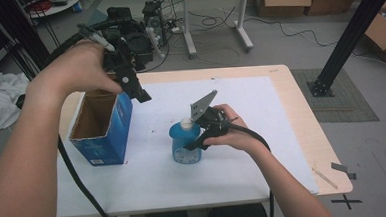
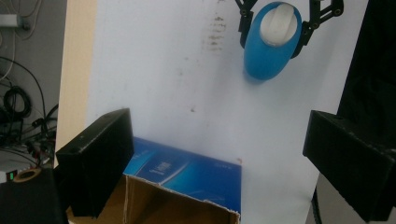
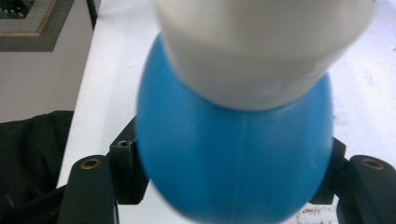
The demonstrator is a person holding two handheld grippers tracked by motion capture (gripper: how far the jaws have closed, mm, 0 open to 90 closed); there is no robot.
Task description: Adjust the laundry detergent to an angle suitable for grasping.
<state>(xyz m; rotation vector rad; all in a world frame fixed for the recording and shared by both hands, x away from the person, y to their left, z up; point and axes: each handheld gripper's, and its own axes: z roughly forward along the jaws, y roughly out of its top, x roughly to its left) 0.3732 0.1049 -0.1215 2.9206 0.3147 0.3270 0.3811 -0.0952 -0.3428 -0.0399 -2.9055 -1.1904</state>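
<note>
The blue plastic bottle with a white cap (image 1: pixel 186 143) stands upright on the white sheet covering the wooden counter (image 1: pixel 285 91), its long axis vertical and the cap pointing straight up. From above, in the left gripper view, the body (image 2: pixel 270 44) reads as an oval, its wider faces turned toward the two jaws beside it. It sits near the middle of the counter, a little toward the person's side.

The right tongs (image 1: pixel 198 140) reach in level from the bottle's right, one jaw on each side of its lower body. In the right gripper view the bottle (image 3: pixel 236 158) bulges between the two black jaws, and the jaws sit close against its sides; whether the pads press on it I cannot tell. The jaws stand about half-wide.

To the bottle's left, well apart from it, stands an open-topped blue cardboard box (image 1: pixel 102 128), upright, its brown inside bare as far as the high view shows; the bottom is partly hidden. The left tongs (image 1: pixel 139 94) hang above the box's right rim, pointing down and toward the bottle. In the left gripper view their jaws stand wide with nothing between them, the box's open corner (image 2: pixel 187 186) below and the white sheet beyond.
</note>
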